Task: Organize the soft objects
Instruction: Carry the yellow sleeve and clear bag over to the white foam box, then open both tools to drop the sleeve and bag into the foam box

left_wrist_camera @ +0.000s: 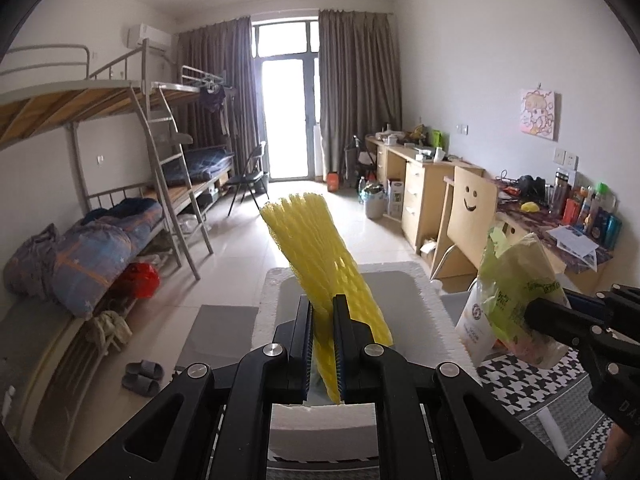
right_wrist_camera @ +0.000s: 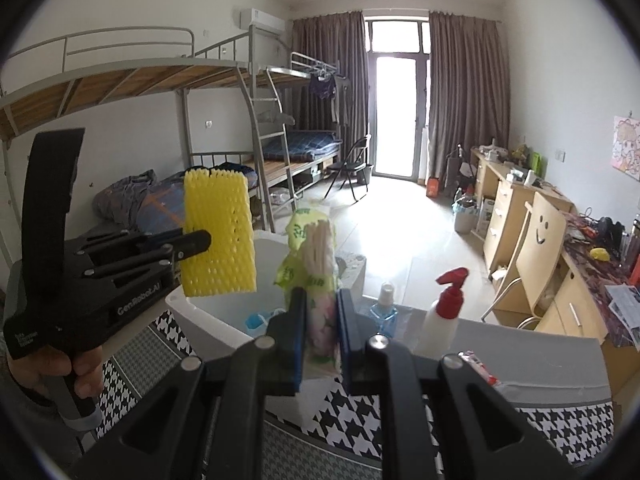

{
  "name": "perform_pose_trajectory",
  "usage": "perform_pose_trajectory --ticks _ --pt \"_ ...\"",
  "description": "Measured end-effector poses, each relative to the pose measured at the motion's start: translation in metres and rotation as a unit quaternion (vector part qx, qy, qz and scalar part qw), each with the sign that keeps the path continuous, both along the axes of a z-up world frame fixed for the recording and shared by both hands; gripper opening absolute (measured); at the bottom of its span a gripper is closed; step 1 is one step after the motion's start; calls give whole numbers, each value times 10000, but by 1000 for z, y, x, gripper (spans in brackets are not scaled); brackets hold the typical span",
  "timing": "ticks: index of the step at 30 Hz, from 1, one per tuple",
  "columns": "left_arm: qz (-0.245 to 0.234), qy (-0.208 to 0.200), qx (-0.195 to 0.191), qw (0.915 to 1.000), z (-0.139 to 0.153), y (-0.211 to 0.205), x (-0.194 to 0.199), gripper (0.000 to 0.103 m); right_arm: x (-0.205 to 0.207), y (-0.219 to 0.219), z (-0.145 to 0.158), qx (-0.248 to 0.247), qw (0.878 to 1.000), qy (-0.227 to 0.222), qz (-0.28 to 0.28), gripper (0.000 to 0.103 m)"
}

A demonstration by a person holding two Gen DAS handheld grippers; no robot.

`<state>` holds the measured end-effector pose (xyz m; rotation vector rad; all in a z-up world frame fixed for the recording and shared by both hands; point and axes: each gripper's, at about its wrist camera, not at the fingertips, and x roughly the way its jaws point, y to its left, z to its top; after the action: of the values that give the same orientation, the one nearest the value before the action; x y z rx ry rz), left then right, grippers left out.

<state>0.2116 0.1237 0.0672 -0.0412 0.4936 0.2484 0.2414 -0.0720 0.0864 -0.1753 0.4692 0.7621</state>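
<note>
My left gripper [left_wrist_camera: 322,312] is shut on a yellow foam net sleeve [left_wrist_camera: 320,256] and holds it upright above a white foam box [left_wrist_camera: 404,280]. It also shows in the right wrist view [right_wrist_camera: 196,242], with the yellow sleeve [right_wrist_camera: 218,232] over the box [right_wrist_camera: 192,312]. My right gripper [right_wrist_camera: 322,304] is shut on a green-and-white plastic packet of cotton swabs [right_wrist_camera: 314,256], held up beside the box. In the left wrist view the right gripper [left_wrist_camera: 536,312] and its packet [left_wrist_camera: 508,292] are at the right.
A houndstooth cloth [right_wrist_camera: 400,420] covers the table. A white spray bottle with a red head [right_wrist_camera: 444,312], a small blue bottle [right_wrist_camera: 384,312] and a red-white wrapper [right_wrist_camera: 480,368] stand right of the box. Something blue [right_wrist_camera: 256,320] lies inside the box. Bunk beds are left, desks right.
</note>
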Motion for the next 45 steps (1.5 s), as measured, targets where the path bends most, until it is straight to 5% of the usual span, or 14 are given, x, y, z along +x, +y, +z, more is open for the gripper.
perform_pose_trajectory --ticks 14,19,25,45 --pt "-38 291 -293 9991 -17 18 24 12 14 22 -5 -188 9997 140 56 18" --pt "3 218 -349 9992 -17 23 18 68 13 26 -4 -201 9997 100 78 18" --pt "93 64 -326 9994 -10 28 10 88 14 26 -5 -173 9998 88 88 18" --pt "616 -286 -101 9976 -4 51 -20 102 27 47 -9 -256 9991 234 251 18"
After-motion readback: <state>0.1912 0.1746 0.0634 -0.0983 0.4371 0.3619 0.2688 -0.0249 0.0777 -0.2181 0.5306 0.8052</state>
